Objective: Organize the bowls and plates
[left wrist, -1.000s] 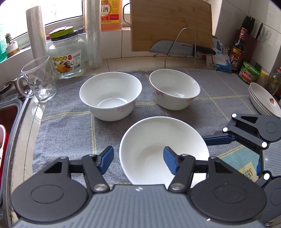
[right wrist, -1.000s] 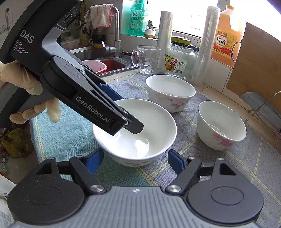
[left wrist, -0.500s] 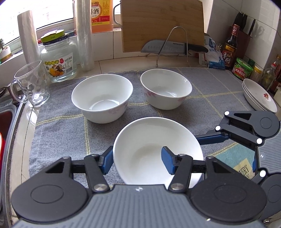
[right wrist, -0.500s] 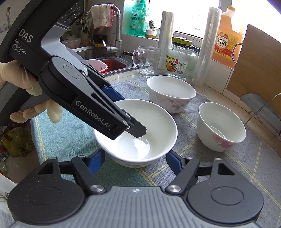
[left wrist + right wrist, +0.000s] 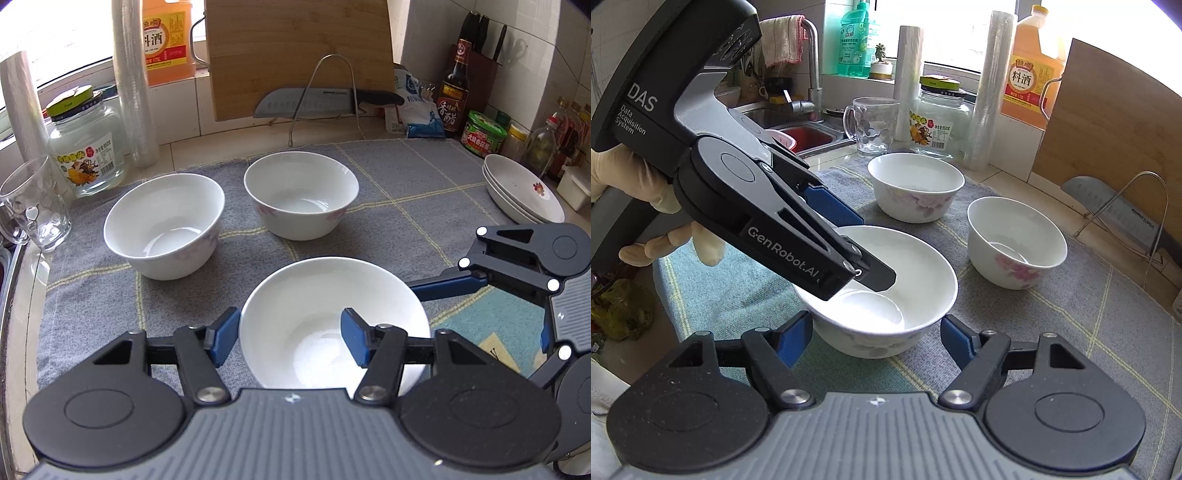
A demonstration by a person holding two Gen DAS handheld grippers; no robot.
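Three white bowls stand on a grey cloth (image 5: pixel 406 206). The near wide bowl (image 5: pixel 325 317) (image 5: pixel 886 291) has my left gripper (image 5: pixel 290 338) over its left rim: one blue finger outside the wall, one inside, jaws apart with no firm clamp visible. My right gripper (image 5: pixel 875 338) is open, its blue fingers flanking the same bowl's near side. Two deeper flowered bowls (image 5: pixel 162 225) (image 5: pixel 301 199) stand behind. A stack of shallow plates (image 5: pixel 521 192) sits at the right edge of the left wrist view.
A glass mug (image 5: pixel 33 206), a glass jar (image 5: pixel 85 147), film rolls, an oil jug, a cutting board (image 5: pixel 295 55) and a cleaver on a wire rack (image 5: pixel 325 103) line the back. Sauce bottles stand at the right. The sink (image 5: pixel 809 136) lies left.
My left gripper has closed in on the near bowl's left rim, jaws narrowing around its wall. The view has shifted right and the bowl appears slightly raised. The right gripper stays open beside it.
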